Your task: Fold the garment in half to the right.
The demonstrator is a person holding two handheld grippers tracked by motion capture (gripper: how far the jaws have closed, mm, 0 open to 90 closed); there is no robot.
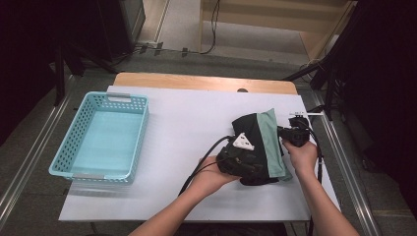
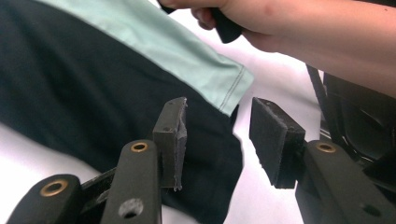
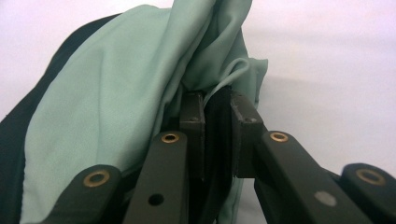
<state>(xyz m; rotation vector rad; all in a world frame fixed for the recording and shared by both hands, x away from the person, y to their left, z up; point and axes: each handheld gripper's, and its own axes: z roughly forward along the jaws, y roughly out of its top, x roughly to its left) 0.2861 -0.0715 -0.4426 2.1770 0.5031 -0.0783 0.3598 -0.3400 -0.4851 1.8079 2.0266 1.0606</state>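
- One light blue basket [image 1: 101,135] sits at the table's [image 1: 187,123] left side, long axis running away from the person; no writing can be read on it.
- One dark garment [image 1: 258,147] with a mint green band lies folded right of centre, its long axis running roughly near to far, no label legible.
- Left gripper [image 2: 217,140]: jaws apart, pads straddling the garment's corner without pressing.
- Right gripper [image 3: 217,135]: jaws clamped on the green fabric.

Matt black-and-mint cloth garment [image 1: 258,147]; perforated, seemingly plastic basket [image 1: 101,135].
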